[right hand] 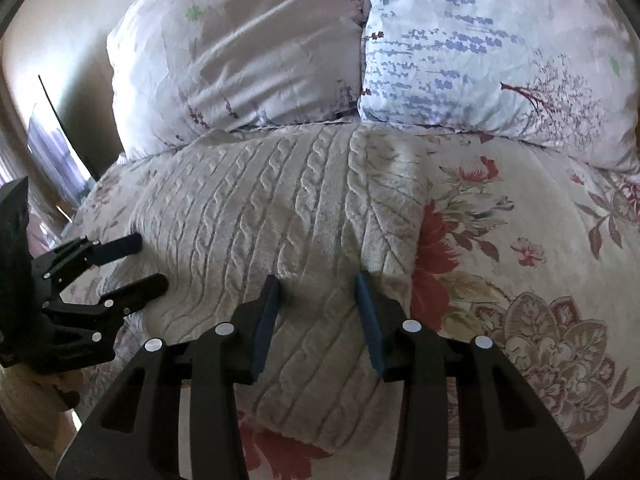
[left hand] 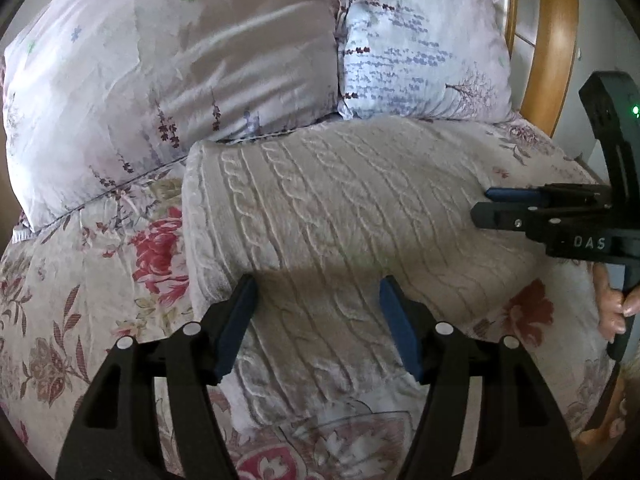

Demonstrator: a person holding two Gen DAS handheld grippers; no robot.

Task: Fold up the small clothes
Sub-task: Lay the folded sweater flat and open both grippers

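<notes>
Sweater folded on bed; both hand-held grippers, left and right, apart, empty; careless regrasp could snag knit, undo fold.

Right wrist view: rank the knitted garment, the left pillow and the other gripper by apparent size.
1. Knitted garment, though it lies nearer the camera.
2. Left pillow.
3. Left gripper, clearly smallest.

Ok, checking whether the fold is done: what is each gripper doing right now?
Left gripper: open, holding nothing, above the white knitted garment.
Right gripper: open, holding nothing, above the same garment.
</notes>
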